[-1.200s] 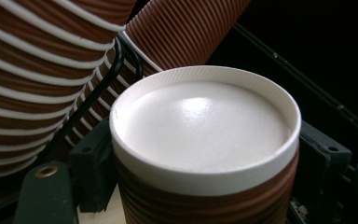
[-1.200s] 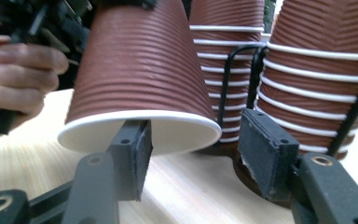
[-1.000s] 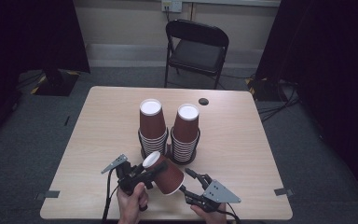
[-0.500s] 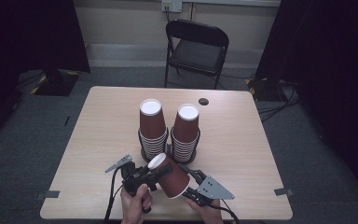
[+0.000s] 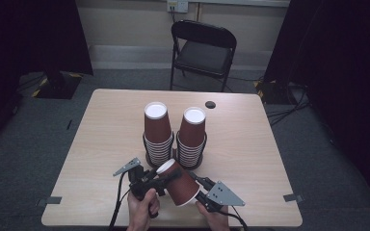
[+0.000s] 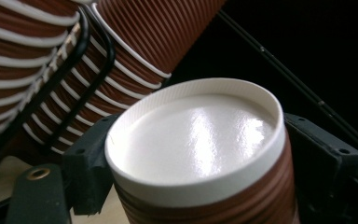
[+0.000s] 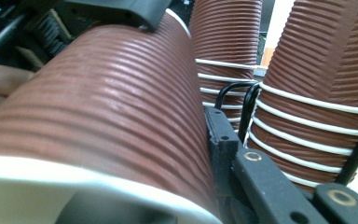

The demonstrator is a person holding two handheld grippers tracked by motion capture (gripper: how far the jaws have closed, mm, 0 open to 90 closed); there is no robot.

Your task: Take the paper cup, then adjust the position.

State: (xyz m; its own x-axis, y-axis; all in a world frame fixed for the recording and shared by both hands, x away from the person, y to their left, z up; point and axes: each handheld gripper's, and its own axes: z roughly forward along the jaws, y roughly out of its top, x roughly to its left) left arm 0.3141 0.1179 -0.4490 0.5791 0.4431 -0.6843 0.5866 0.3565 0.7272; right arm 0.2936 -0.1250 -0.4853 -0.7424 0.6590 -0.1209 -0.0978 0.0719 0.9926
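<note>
A brown ribbed paper cup (image 5: 180, 184) lies tilted above the table's front edge, white base toward the left. My right gripper (image 5: 189, 188) is shut on its wide end, its jaws having just been closing; its finger (image 7: 223, 149) presses the cup's wall (image 7: 102, 102). My left gripper (image 5: 166, 176) flanks the cup's base (image 6: 191, 135). Its jaws have just been opening and stand open around the base. Two tall stacks of the same cups (image 5: 155, 130) (image 5: 192, 134) stand upside down behind.
The stacks sit in a black wire holder (image 5: 174, 144) at the middle of the wooden table (image 5: 101, 125). A small black disc (image 5: 210, 104) lies near the far edge. A folding chair (image 5: 204, 48) stands beyond the table.
The cup has shifted a little to the right and lower. The right gripper's jaws have drawn in onto its wide end. The left gripper's jaws have loosened at its base.
</note>
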